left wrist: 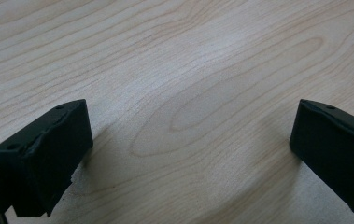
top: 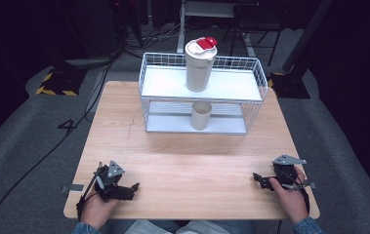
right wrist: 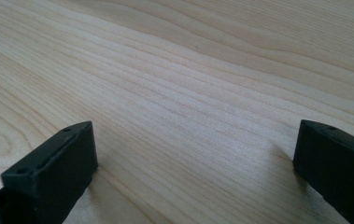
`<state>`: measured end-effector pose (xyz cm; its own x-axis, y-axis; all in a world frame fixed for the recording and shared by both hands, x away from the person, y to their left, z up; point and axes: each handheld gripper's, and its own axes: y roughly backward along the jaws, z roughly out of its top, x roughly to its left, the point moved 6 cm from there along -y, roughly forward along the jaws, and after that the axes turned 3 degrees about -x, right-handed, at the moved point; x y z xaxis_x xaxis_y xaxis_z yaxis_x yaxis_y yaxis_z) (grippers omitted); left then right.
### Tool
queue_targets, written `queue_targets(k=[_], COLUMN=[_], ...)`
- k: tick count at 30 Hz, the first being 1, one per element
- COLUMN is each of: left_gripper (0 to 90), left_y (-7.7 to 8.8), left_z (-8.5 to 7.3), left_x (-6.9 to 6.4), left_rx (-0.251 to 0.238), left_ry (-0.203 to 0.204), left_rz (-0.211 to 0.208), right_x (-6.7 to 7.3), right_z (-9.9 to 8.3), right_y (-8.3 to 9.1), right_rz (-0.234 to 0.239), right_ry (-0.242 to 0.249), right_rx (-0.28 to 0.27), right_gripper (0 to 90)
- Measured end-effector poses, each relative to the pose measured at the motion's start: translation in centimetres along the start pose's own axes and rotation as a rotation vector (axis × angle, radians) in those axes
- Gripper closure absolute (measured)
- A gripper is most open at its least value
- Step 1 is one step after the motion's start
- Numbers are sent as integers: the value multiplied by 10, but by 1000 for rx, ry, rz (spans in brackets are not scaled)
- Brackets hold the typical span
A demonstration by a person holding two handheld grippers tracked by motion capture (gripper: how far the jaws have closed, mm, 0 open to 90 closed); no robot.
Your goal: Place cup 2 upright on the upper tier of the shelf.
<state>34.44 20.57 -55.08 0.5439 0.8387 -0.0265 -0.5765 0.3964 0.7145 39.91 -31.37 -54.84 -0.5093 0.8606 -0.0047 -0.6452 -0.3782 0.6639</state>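
A tall cream tumbler with a red lid (top: 200,65) stands upright on the top shelf of a white wire rack (top: 253,78) at the far middle of the table. A shorter cream cup (top: 201,115) stands on the rack's lower shelf, right under it. My left gripper (top: 133,187) rests near the table's front left corner, jaws wide open over bare wood (left wrist: 191,135). Near the front right corner, my right gripper (top: 256,178) is open too, with nothing between its jaws (right wrist: 195,149). Both grippers point toward the table's middle, far from the rack.
The light wooden table (top: 187,165) spans the area between the grippers and the rack. Grey floor surrounds it, with cables (top: 75,122) running at the left and table legs and dark equipment behind the rack.
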Motion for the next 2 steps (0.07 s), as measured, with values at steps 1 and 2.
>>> queue_targets(k=[1,2], left_gripper=[0,0], left_y=[0,0], left_z=[0,0], left_x=[0,0], left_rx=[0,0], left_ry=[1,2], left_rz=[0,-2], right_x=[0,0], right_z=[0,0], right_y=[0,0], right_rz=[0,0], right_ry=[-1,-2], right_rx=[1,2], right_gripper=[0,0])
